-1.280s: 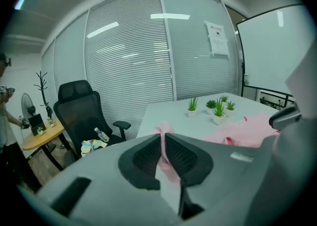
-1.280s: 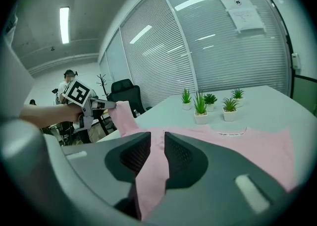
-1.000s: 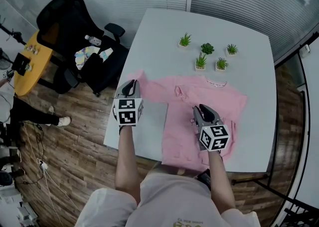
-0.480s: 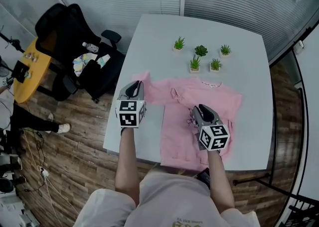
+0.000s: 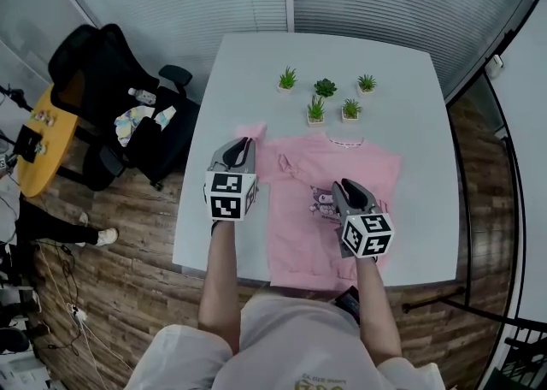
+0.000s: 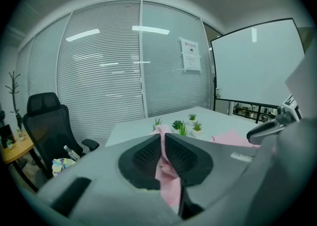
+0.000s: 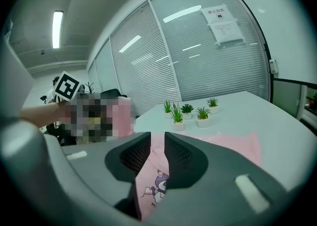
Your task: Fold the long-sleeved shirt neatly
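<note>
A pink long-sleeved shirt lies face up on the white table, collar toward the far side. My left gripper is at the shirt's left edge, shut on the pink sleeve, whose cuff sticks out past the jaws. My right gripper hovers over the chest, shut on a pinch of fabric carrying a cartoon print. In the right gripper view the lifted sleeve hangs at the left beside the other gripper's marker cube.
Several small potted plants stand on the table beyond the collar. A black office chair with a bottle and cloth stands left of the table, a yellow side table beyond it. The table's front edge is close to my body.
My left gripper has carried the sleeve to the right, toward the shirt's body, and a little up. My right gripper has shifted slightly with its pinch of fabric, and the print now shows.
</note>
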`<action>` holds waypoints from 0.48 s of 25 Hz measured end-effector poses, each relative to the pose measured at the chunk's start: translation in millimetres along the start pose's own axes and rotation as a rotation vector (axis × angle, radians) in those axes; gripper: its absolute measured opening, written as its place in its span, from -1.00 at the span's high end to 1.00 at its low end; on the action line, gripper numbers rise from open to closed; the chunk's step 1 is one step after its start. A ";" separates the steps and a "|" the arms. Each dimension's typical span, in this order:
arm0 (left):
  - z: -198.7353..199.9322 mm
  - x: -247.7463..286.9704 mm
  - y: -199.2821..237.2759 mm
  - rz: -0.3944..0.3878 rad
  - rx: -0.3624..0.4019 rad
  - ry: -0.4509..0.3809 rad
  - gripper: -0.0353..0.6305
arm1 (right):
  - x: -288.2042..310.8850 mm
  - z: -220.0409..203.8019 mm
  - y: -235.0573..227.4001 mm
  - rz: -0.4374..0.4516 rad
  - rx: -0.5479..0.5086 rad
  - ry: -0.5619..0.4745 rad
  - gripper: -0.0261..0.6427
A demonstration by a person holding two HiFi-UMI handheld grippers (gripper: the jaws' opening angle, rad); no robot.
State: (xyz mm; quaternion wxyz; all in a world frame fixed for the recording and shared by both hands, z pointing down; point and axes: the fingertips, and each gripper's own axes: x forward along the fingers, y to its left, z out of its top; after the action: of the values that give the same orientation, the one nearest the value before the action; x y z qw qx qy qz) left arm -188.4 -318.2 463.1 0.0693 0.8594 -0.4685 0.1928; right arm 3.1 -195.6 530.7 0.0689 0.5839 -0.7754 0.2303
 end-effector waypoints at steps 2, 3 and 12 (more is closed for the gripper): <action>6.2 2.5 -10.5 -0.021 0.001 -0.008 0.80 | -5.1 0.6 -4.6 -0.010 0.004 -0.004 0.63; 8.6 3.7 -16.3 -0.033 0.002 -0.011 0.80 | -7.7 0.8 -7.1 -0.015 0.007 -0.006 0.63; 21.2 17.7 -63.7 -0.116 0.033 -0.010 0.80 | -27.2 7.9 -34.4 -0.069 0.041 -0.029 0.62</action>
State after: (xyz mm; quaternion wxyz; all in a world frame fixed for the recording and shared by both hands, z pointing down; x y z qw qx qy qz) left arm -121.1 -303.2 454.6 0.0640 0.8871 -0.4150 0.1918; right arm 45.0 -182.6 523.0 0.0535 0.6149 -0.7509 0.2350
